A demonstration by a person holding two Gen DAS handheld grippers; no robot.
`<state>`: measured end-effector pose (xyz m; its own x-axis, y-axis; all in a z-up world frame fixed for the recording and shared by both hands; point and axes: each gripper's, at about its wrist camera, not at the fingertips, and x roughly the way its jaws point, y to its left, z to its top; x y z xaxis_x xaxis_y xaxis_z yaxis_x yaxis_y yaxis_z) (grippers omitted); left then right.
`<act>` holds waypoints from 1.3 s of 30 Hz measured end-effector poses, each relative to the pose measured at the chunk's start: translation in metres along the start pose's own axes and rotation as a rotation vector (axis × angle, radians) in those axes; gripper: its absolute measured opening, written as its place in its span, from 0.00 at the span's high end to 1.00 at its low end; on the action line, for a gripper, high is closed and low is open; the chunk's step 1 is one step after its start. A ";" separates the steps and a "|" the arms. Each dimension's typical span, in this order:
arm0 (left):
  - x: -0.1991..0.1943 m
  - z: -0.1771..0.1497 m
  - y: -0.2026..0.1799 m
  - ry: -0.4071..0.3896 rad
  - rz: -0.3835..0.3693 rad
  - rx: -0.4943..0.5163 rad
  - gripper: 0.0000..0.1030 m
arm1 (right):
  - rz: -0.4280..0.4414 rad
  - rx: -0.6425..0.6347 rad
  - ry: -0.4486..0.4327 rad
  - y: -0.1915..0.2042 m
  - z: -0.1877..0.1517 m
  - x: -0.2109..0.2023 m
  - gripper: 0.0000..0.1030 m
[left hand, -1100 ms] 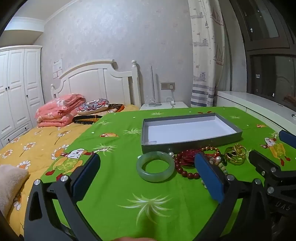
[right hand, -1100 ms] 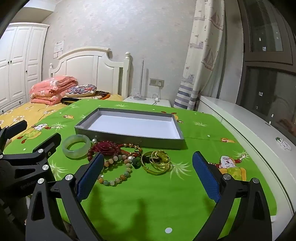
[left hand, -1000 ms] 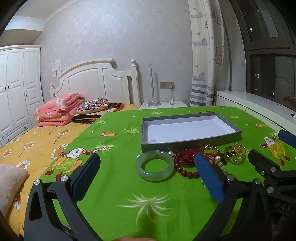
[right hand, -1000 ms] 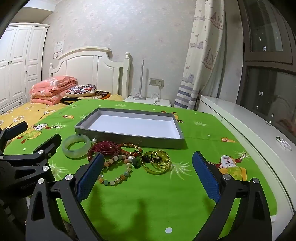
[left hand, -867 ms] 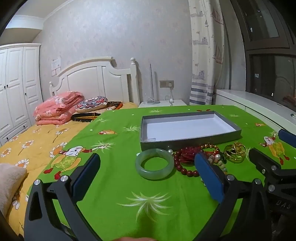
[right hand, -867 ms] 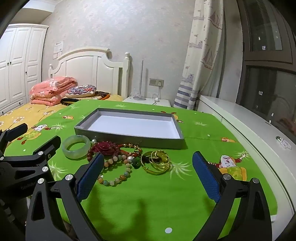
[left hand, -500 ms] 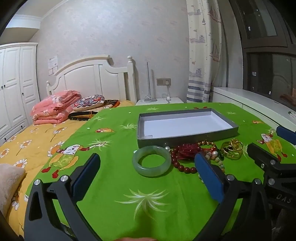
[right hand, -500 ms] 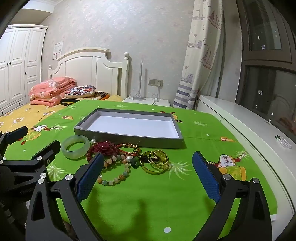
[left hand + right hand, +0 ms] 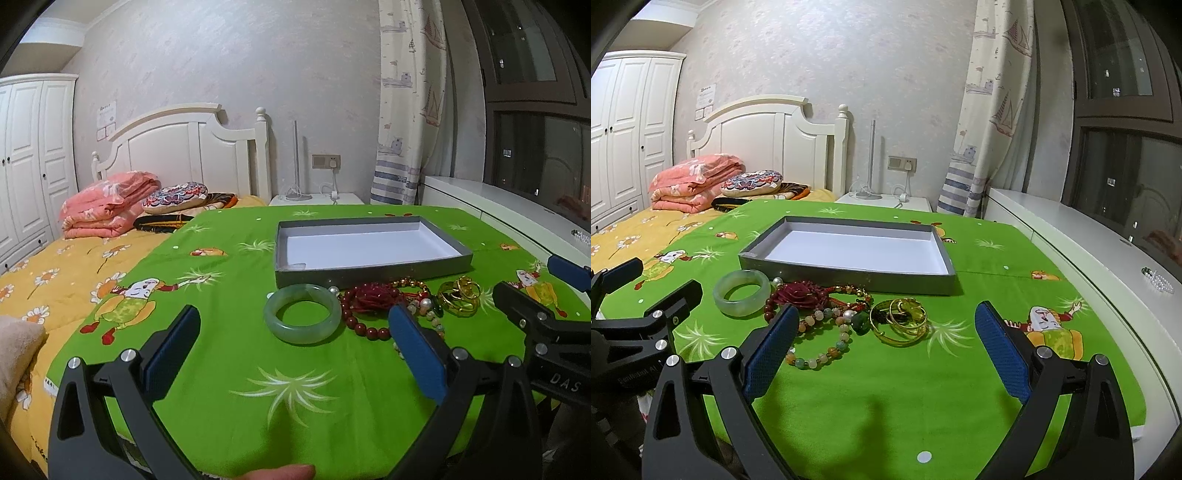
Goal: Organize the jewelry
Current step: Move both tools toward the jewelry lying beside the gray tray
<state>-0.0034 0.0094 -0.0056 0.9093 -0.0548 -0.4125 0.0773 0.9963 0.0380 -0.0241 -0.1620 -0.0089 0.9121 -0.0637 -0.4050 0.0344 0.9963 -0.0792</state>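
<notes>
Pre-grasp stage: both tongs, left and right, spread wide and empty above the bench; jade bangle, bead bracelets, gold rings heaped before empty tray; next likely pinching one piece.

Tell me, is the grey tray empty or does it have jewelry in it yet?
Empty. The tray shows only its bare white floor; the bangle, beads and gold rings lie outside it.
</notes>
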 end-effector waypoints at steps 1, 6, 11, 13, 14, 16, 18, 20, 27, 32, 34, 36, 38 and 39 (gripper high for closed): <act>-0.001 0.000 0.001 -0.001 -0.002 -0.006 0.04 | 0.000 0.000 -0.001 -0.001 0.000 0.000 0.13; -0.003 0.000 0.006 -0.004 -0.013 -0.028 0.04 | 0.000 -0.002 0.001 -0.001 0.001 0.000 0.13; -0.001 0.000 0.007 0.022 -0.049 -0.030 0.04 | -0.001 -0.007 -0.006 -0.002 0.004 -0.003 0.13; -0.002 0.001 0.005 0.017 -0.053 -0.025 0.04 | 0.003 -0.009 -0.009 -0.001 0.004 -0.004 0.13; -0.003 0.001 0.004 0.012 -0.053 -0.019 0.04 | 0.004 -0.012 -0.007 0.000 0.004 -0.005 0.13; -0.004 0.001 0.003 0.005 -0.051 -0.012 0.04 | 0.005 -0.017 -0.004 0.002 0.005 -0.005 0.13; -0.005 0.001 0.002 0.005 -0.053 -0.012 0.04 | 0.008 -0.016 -0.005 0.002 0.005 -0.007 0.13; -0.005 0.001 0.002 0.006 -0.054 -0.011 0.04 | 0.010 -0.018 -0.010 0.003 0.005 -0.009 0.13; -0.011 0.002 0.005 -0.013 -0.040 -0.024 0.04 | 0.013 -0.032 -0.020 0.007 0.005 -0.013 0.13; -0.015 0.003 0.003 -0.023 -0.047 -0.020 0.04 | 0.014 -0.032 -0.021 0.006 0.005 -0.013 0.13; -0.015 0.004 0.003 -0.023 -0.047 -0.020 0.04 | 0.014 -0.029 -0.024 0.005 0.005 -0.013 0.13; -0.017 0.004 0.002 -0.028 -0.045 -0.016 0.04 | 0.014 -0.028 -0.027 0.005 0.005 -0.014 0.13; -0.020 0.005 0.001 -0.040 -0.039 -0.012 0.04 | 0.015 -0.023 -0.025 0.005 0.005 -0.014 0.13; -0.022 0.005 -0.001 -0.047 -0.035 -0.008 0.04 | 0.015 -0.023 -0.025 0.005 0.005 -0.014 0.13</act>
<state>-0.0212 0.0097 0.0078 0.9244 -0.0924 -0.3702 0.1062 0.9942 0.0171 -0.0346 -0.1558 0.0010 0.9222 -0.0475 -0.3837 0.0121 0.9955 -0.0942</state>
